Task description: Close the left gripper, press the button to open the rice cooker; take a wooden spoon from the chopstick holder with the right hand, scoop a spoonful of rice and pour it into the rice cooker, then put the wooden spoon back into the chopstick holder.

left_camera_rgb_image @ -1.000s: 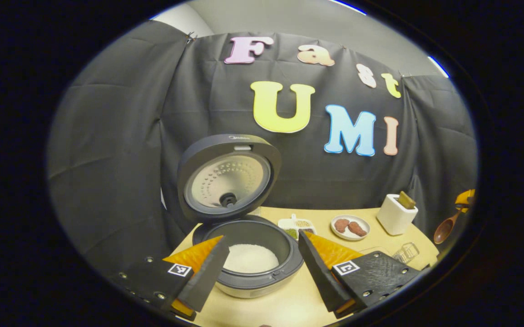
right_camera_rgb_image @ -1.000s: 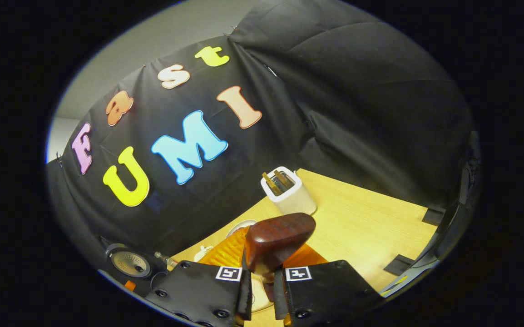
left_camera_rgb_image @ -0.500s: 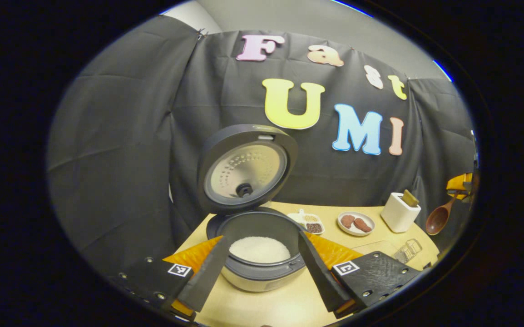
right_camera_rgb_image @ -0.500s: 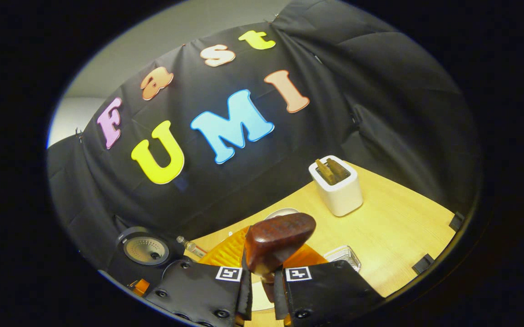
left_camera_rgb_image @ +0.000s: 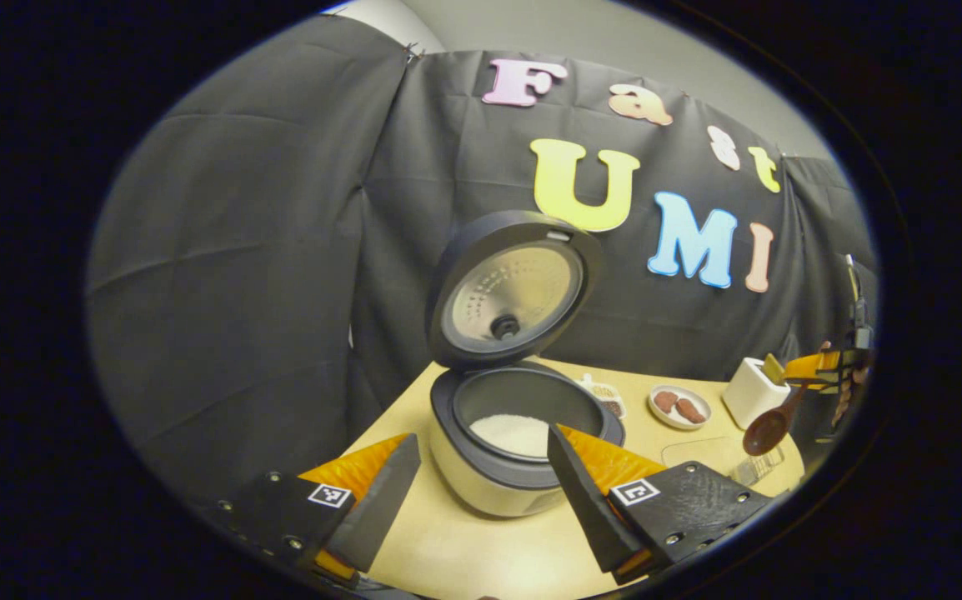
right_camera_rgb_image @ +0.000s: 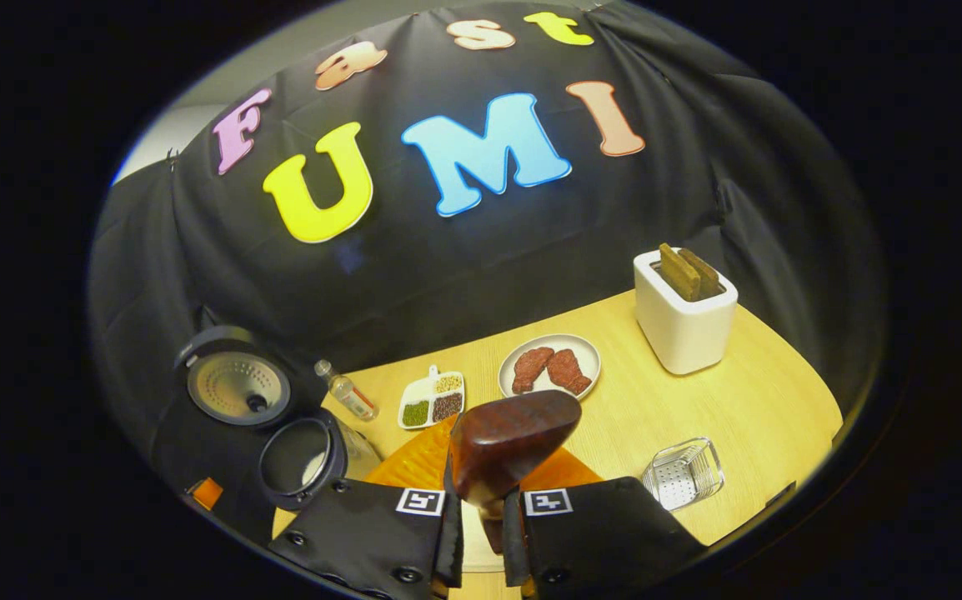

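Cooker (left_camera_rgb_image: 523, 433) lid up, wooden spoon (right_camera_rgb_image: 508, 446) pinched in rt gripper (right_camera_rgb_image: 483, 533) (lt gripper (left_camera_rgb_image: 481, 492) spread, empty); scoop, pour, return still to do.

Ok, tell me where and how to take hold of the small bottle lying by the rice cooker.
Grip the small bottle across the middle of its clear body, coming down from above. It lies on its side on the table, cap pointing away, so the round body offers two opposite sides. Set the fingers across its length; the rice cooker crowds one side, so a sideways approach looks tight.
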`<move>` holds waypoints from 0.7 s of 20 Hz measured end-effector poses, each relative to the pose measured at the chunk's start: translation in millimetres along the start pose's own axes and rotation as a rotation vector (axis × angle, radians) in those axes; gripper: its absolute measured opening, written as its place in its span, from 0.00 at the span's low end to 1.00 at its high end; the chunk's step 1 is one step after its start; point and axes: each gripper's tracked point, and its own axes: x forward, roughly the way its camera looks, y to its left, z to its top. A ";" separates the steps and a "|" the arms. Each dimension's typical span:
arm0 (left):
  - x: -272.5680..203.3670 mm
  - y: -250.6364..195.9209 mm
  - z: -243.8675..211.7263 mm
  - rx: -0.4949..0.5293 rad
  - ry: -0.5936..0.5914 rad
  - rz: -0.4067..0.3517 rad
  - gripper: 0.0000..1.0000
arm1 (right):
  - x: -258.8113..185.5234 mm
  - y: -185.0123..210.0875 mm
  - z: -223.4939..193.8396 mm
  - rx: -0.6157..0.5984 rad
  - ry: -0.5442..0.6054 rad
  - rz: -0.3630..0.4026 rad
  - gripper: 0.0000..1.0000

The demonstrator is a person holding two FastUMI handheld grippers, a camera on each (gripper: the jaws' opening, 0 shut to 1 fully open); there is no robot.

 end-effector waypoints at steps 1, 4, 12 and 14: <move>-1.9 3.3 -5.9 0.010 0.010 0.009 0.97 | 5.8 0.7 -8.2 -0.031 0.011 -0.004 0.21; -11.7 4.4 -17.1 0.038 0.018 0.009 0.97 | 23.8 -4.4 -29.3 -0.144 0.034 -0.037 0.20; -16.1 -4.2 -20.1 0.068 0.014 0.011 0.96 | 48.6 -13.8 -91.9 -0.282 0.155 -0.078 0.20; -17.4 -9.9 -13.7 0.075 0.003 0.003 0.96 | 46.7 -5.7 -117.6 -0.215 0.207 -0.055 0.19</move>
